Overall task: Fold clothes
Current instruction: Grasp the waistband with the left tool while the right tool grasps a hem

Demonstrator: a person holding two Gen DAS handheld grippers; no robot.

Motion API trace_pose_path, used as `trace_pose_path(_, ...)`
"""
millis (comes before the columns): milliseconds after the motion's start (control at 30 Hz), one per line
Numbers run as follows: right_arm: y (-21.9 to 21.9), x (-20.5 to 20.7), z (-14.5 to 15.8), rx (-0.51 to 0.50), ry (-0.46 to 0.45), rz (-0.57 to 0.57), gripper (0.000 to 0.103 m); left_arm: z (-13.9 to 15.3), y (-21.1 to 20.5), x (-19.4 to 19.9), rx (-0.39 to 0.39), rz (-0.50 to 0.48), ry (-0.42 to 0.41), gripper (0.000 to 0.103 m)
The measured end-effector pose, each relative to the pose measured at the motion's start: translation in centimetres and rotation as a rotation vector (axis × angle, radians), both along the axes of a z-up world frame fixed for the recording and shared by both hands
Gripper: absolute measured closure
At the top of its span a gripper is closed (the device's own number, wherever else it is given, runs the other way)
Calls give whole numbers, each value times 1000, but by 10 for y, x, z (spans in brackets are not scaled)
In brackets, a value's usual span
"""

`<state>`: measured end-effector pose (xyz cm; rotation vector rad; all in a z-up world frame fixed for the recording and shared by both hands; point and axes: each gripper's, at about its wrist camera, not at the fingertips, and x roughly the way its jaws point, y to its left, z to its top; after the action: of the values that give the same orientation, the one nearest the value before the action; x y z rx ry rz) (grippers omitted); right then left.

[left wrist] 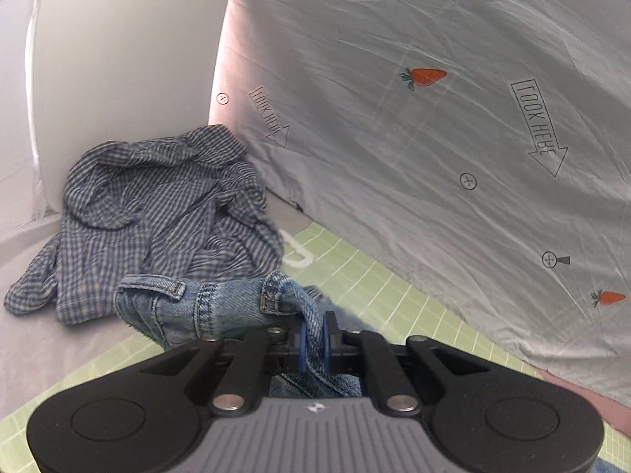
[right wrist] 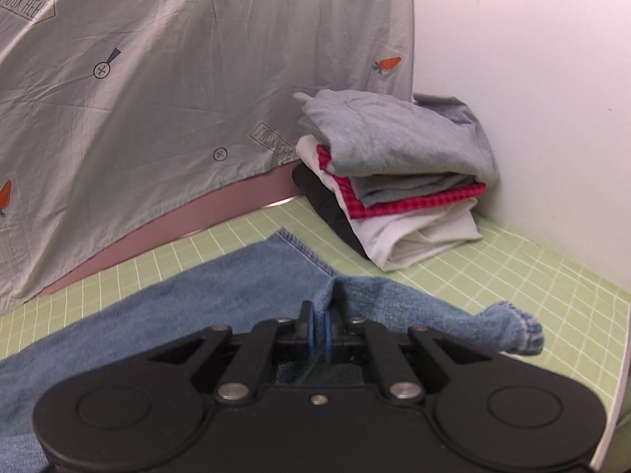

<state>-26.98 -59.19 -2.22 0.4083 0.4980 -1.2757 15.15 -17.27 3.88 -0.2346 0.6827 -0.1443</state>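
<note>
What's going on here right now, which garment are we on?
A person is working on the jeans. The left gripper is shut on the waistband end, the right gripper on the hem end, over the green grid mat. A crumpled checked shirt waits; a folded pile sits in the corner.

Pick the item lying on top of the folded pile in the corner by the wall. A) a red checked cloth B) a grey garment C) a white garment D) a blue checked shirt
B: in the right wrist view the grey garment lies on top of the folded pile, with the red checked cloth and the white garment showing below it.
</note>
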Motion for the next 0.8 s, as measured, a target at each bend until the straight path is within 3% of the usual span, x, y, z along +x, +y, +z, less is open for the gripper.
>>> trace_pose_path(100,-37,38,3,-17,-15,21,98,-5,-40,56,-35,-11,-2,92)
trace_pose_path(167,-74,80,-3,-13,-9,49,97,-11,-67,93,-57,-18,17,82)
trace_pose_path(200,-91,104,-6,-2,9,72,91,-14,-77,104,-51,-26,48,69)
trace_pose_path(233,-102,123,-10,12,37,95,68,-17,-84,113,-43,-33,80,62)
trace_pose_path(267,-107,138,-12,14,58,107,56,-20,-87,114,-41,-35,88,59)
trace_pose_path(300,-112,153,-14,17,78,120,43,-23,-86,110,-43,-34,81,49)
trace_pose_path(333,-112,161,-18,17,88,133,37,-29,-81,104,-46,-19,88,34)
trace_pose_path(400,-97,162,-30,19,93,150,25,-44,-66,87,-50,29,121,26)
trace_pose_path(600,-52,128,-92,151,212,93,24,-93,-9,48,-47,177,296,26)
trace_pose_path(800,-28,91,-115,255,162,-37,22,-122,7,36,-128,182,383,24)
